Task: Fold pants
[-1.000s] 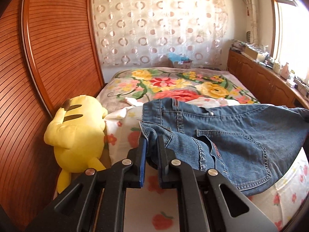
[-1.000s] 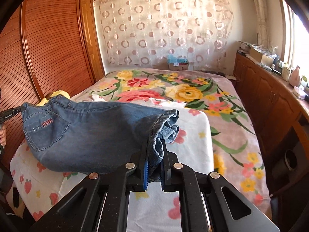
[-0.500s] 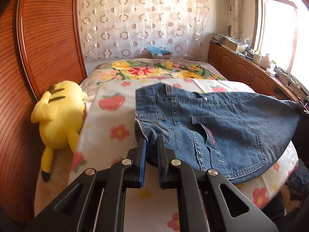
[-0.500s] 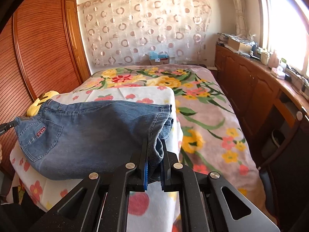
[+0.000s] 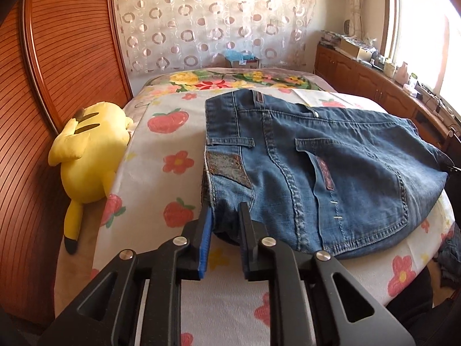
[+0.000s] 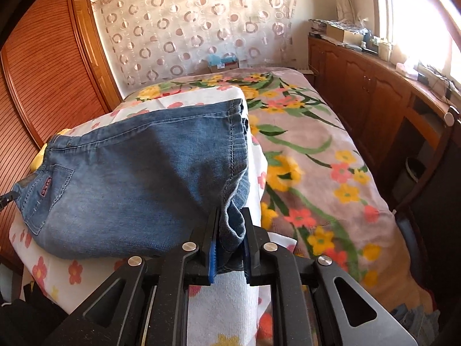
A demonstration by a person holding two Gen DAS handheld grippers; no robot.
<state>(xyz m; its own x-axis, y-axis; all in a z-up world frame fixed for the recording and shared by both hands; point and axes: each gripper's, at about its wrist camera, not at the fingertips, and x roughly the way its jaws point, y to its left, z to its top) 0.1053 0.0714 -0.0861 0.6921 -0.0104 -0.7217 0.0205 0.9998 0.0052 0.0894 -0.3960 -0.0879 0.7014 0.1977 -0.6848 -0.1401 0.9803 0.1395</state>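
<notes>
Pants (image 5: 322,173): blue denim, folded into a short wide bundle, lying flat on the strawberry sheet (image 5: 173,155) near the bed's near end. The waistband side is at the left gripper's end and the hem side at the right gripper's end. A back pocket with a small red label faces up.
Left gripper (image 5: 224,216): at the near left corner of the pants, pointing down along the bed. Its jaws are opening; the denim corner sits between them, and a gap shows beside the blue pad on the left finger, so the cloth looks no longer pinched.
Right gripper (image 6: 230,222): at the near right corner of the pants, by the stacked hems. Its jaws are opening too, with a bunched fold of denim between them that fills the narrow gap and touches both pads.
Sheet: white with red strawberries and pink flowers, spread over the near part of the bed under the pants.
Bed (image 6: 311,150): covered beyond the sheet by a grey blanket with yellow and red flowers and green leaves.
Plush toy (image 5: 89,152): yellow, lying on its side at the bed's left edge, against the wooden wardrobe (image 5: 57,72), apart from the pants.
Curtain (image 5: 207,20): sheer, patterned with rings, on the far wall.
Cabinet (image 6: 374,109): low, wooden, along the window side, with small things on top.
</notes>
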